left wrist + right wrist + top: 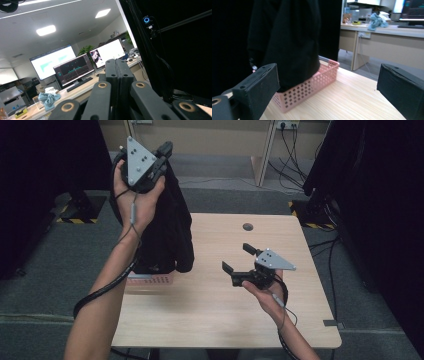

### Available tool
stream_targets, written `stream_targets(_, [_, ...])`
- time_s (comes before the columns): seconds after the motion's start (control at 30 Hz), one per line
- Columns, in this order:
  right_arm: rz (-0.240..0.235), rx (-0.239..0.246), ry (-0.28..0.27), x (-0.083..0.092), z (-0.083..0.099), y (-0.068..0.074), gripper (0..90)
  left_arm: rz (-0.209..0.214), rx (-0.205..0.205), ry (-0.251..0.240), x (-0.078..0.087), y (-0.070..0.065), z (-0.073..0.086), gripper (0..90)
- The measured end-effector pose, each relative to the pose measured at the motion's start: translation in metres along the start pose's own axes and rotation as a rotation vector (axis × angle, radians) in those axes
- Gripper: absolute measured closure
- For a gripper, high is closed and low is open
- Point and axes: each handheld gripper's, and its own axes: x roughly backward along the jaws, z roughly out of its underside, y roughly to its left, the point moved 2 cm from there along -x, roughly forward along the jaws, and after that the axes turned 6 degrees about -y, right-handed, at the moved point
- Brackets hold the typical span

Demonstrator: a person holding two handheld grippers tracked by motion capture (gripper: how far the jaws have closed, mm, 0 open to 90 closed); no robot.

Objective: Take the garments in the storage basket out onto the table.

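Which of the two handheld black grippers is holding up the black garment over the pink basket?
The left gripper, raised high at the table's left edge, jaws shut on the black garment. The right gripper sits low over the wooden table, jaws open and empty.

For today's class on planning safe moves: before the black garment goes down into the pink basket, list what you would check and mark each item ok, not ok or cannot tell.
1. Left gripper shut on the black garment: ok, jaws closed, cloth hanging from them.
2. Garment lifted off the table: ok, it hangs from the raised hand.
3. Garment's lower end over the pink basket: ok, in the right gripper view it dips inside the rim.
4. Right gripper clear of the cloth: ok, jaws open, apart from it over bare wood.
5. Basket empty underneath: cannot tell, the cloth hides it.
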Motion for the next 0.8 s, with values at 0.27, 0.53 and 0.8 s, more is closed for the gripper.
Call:
stream_targets(0.27, [-0.058, 0.009, -0.011, -0.030, -0.014, 0.022, 4.2, 0.008, -0.009, 0.002, -0.005, -0.005, -0.003, 88.6])
stream_targets(0.53, [-0.104, 0.017, -0.011, -0.057, -0.022, 0.041, 4.2, 0.015, -0.013, 0.001, -0.008, -0.009, -0.005, 88.7])
stream_targets(0.8, [-0.135, 0.028, 0.009, -0.081, -0.025, 0.056, 4.2, 0.024, -0.021, -0.003, -0.010, -0.013, -0.008, 88.9])
